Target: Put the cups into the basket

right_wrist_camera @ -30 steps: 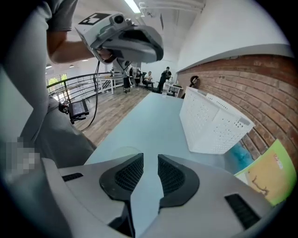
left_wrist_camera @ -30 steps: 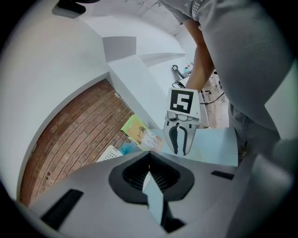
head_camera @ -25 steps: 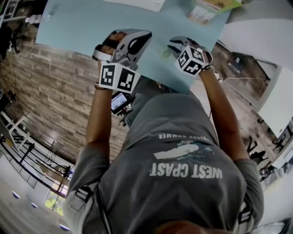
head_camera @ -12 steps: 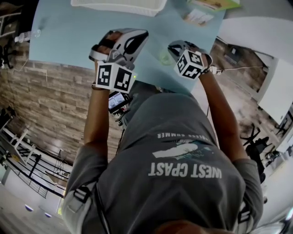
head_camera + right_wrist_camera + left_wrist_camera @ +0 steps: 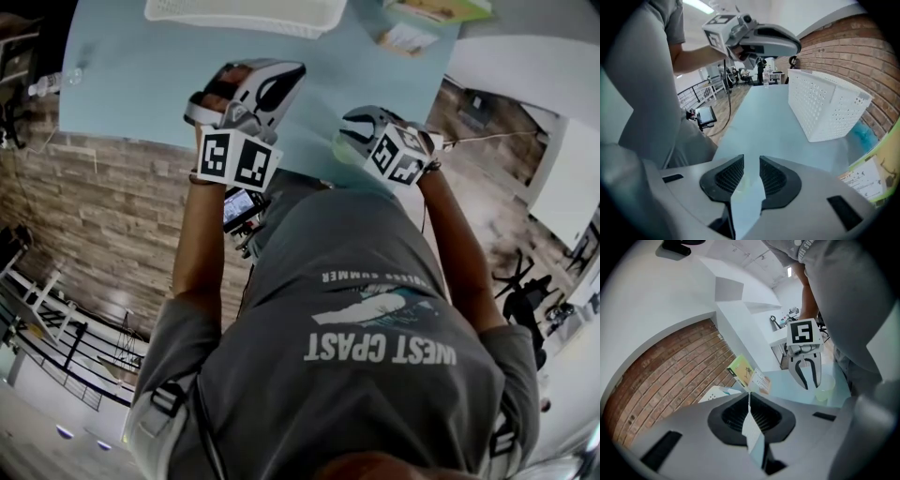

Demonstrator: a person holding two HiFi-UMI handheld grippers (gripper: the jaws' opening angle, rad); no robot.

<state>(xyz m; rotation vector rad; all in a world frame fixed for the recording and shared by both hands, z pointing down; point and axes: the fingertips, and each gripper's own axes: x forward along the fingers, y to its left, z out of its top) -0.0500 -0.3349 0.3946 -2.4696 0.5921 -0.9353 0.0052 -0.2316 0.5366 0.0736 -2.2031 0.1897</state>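
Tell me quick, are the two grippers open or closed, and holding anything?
Left gripper: shut, holding nothing.
Right gripper: open a little, gripping nothing; the pale green cup sits right by its tips.

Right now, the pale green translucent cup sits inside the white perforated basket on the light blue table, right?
No: the pale green translucent cup stands on the light blue table beside the right gripper, outside the white perforated basket. The left gripper view shows it.
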